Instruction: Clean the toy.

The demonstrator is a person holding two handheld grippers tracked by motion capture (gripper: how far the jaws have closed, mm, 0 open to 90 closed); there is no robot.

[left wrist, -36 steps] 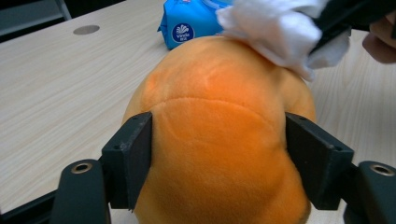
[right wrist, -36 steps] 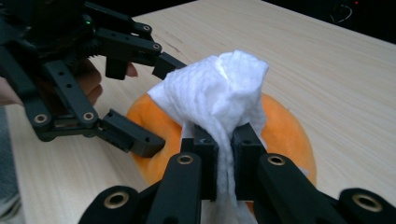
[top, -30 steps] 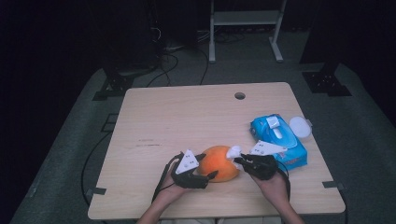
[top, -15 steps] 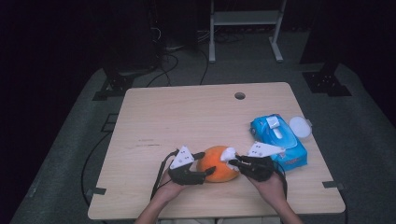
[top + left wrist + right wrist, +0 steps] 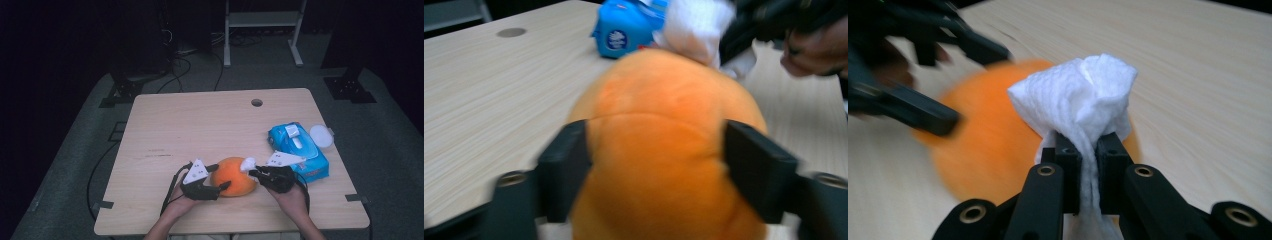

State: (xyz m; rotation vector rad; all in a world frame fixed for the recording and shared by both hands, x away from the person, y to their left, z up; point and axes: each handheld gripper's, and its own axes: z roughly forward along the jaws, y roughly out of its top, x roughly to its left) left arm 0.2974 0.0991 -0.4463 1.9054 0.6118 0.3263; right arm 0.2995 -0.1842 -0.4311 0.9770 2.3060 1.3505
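An orange plush ball is seen on the wooden table, near the front edge. The ball is clasped by the left gripper, 1 jaw pressed on each side of it, as shown in the left gripper view. A crumpled white wipe is pinched between the closed jaws of the right gripper and is held against the ball's right upper side. A blue wipes pack lies just right of the ball, with a white round lid beside the pack.
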